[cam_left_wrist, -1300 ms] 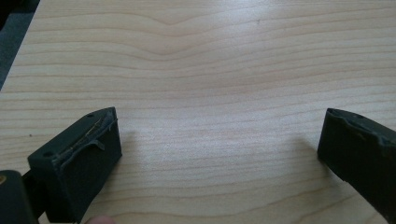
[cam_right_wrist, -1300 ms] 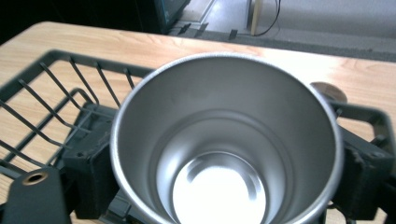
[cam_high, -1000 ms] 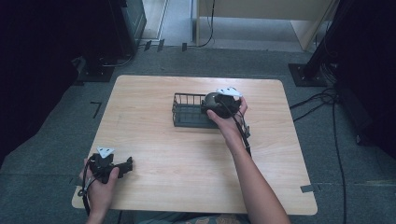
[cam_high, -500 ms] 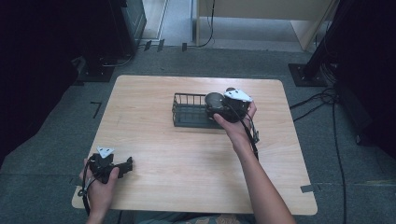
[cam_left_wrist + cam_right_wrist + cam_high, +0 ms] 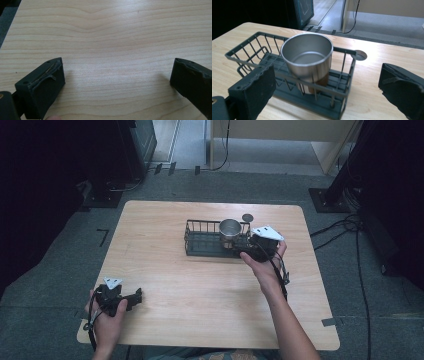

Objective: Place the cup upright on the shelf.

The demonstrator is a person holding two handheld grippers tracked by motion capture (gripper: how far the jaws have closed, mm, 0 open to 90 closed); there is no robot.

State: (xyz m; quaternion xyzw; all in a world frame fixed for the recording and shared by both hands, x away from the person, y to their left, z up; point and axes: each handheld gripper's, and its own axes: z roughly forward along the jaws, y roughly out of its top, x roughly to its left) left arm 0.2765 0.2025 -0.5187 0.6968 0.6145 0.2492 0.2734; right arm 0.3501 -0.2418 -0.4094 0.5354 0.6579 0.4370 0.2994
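Now the steel cup (image 5: 230,229) stands upright in the right end of the dark wire rack (image 5: 202,240), which sits on the far half of the wooden table (image 5: 200,290). Its rim rises well above the rack's top rail, and in the right gripper view the cup (image 5: 308,58) shows an empty, shiny inside. A small round disc (image 5: 247,217) lies on the table just behind the rack.

The right claw (image 5: 250,251) is just beside the rack's near right corner, apart from the cup. Its jaws have just been opening and now stand wide, with nothing between them; the cup and the rack (image 5: 287,82) lie ahead of them.

The step in hand looks like letting go of the cup and drawing the claw away. To do it well, the claw should go back along its own line, level or slightly rising, so that neither jaw catches the top rail or knocks the tall cup. The jaws should stay wide until they are clear of the wires, since the light cup could tip.

The left claw (image 5: 134,296) rests near the table's near left corner, well apart from the rack. Its jaws are wide too, over bare wood and holding nothing.
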